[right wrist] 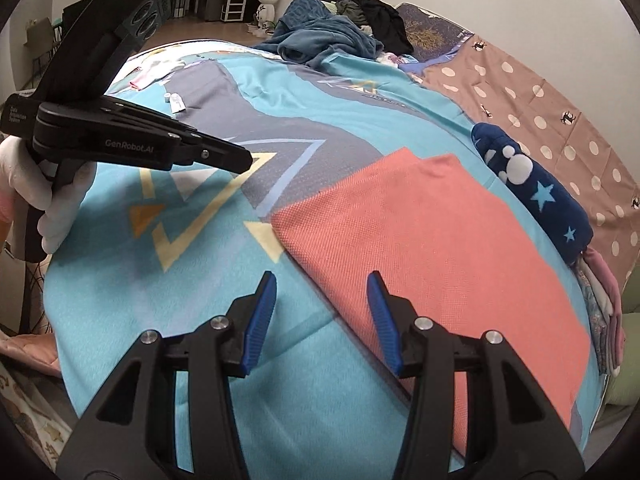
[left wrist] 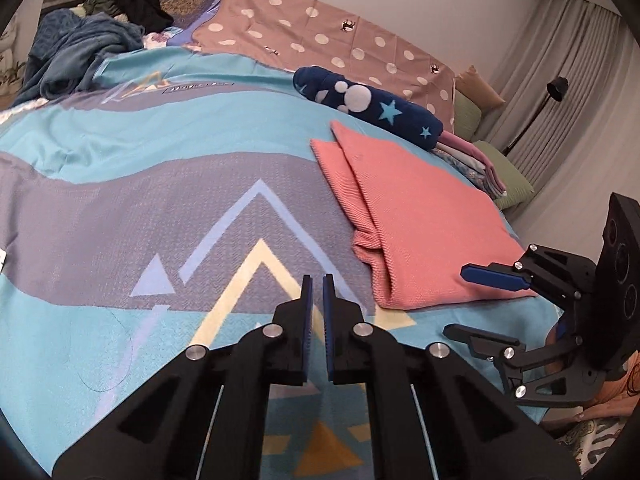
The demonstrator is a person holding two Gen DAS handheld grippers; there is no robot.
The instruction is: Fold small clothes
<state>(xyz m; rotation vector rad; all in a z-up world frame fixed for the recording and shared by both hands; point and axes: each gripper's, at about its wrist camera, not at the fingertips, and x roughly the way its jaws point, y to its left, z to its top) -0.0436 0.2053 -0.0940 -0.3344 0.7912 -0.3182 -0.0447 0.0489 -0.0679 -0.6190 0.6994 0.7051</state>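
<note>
A folded salmon-pink garment (left wrist: 416,224) lies flat on the patterned blue and grey bedspread (left wrist: 160,208); it also shows in the right wrist view (right wrist: 432,240). My left gripper (left wrist: 318,280) hovers over the bedspread to the left of the garment, nearly shut on nothing; in the right wrist view it (right wrist: 244,160) is at the left. My right gripper (right wrist: 322,280) is open and empty, over the garment's near left edge; in the left wrist view it (left wrist: 456,300) is at the garment's right corner.
A rolled navy star-print garment (left wrist: 368,106) lies beyond the pink one, next to a stack of folded clothes (left wrist: 472,160). A heap of blue and black clothes (left wrist: 92,36) sits at the far end. A floor lamp (left wrist: 556,88) and curtains stand at the right.
</note>
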